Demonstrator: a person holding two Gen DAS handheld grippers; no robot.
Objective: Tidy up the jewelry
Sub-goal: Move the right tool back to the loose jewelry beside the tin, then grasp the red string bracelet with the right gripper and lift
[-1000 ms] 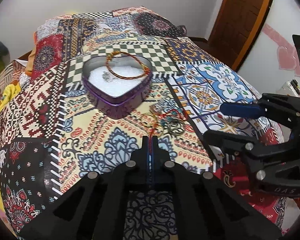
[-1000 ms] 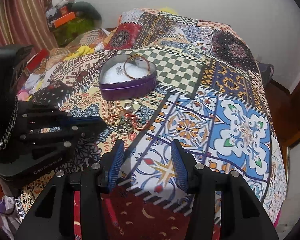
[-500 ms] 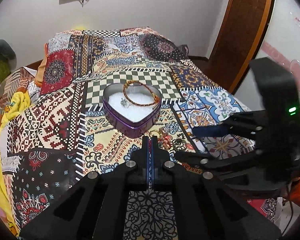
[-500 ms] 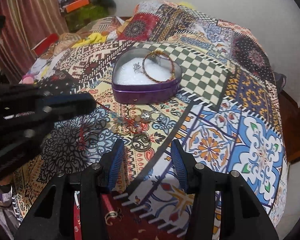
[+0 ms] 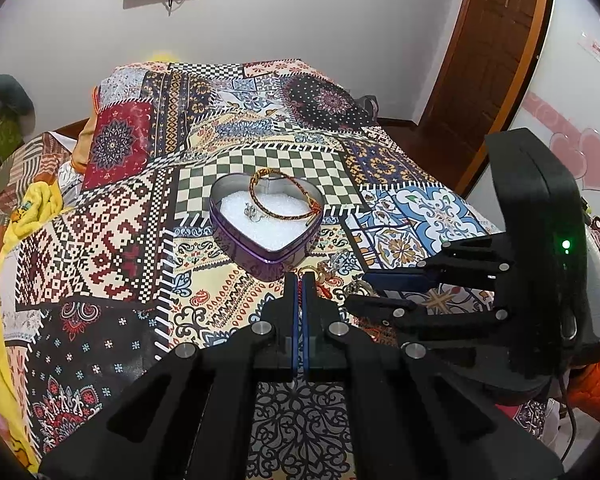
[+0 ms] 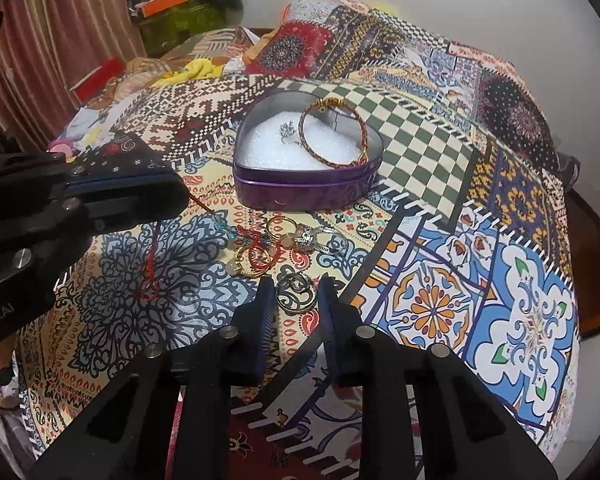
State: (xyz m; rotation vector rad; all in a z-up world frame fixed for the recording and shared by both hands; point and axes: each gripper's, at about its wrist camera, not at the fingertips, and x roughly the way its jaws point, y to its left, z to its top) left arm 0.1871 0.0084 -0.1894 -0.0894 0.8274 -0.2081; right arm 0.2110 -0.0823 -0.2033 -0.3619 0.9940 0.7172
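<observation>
Left gripper [image 5: 299, 280] clamped tight on a thin red cord bracelet [image 6: 153, 264], jaws almost touching, cord visible as a red line between the blue pads in the left wrist view. From the right wrist view, cord running taut from the gripper's tip toward the loose jewellery, with a loop hanging down over the dark lace-pattern patch of the patchwork bedspread [image 6: 440, 152].

Right gripper [image 6: 296, 284] partly open, jaws narrow, fingers set on either side of a dark filigree metal ring [image 6: 296, 290] lying flat on the bedspread; contact with the ring not clear, no grip shown. Right gripper seen from the side [image 5: 384, 292] in the left wrist view, low over the cloth near the bedspread's right edge.

Purple heart-shaped tin box [image 5: 236, 236] open, standing around the middle of the bedspread, beside the checkered green-and-cream patch. White granular filling inside, with a braided red-and-gold bangle [image 5: 284, 196] leaning on the far rim and a small silver piece [image 5: 251, 212] resting on the filling.

Loose pile just in front of the tin's point, toward the grippers: gold hoop rings [image 6: 254, 258] tangled with red thread, and a sparkling silver ring [image 6: 308, 236] just beside them. Filigree ring slightly apart from that pile, nearest the right gripper.
</observation>
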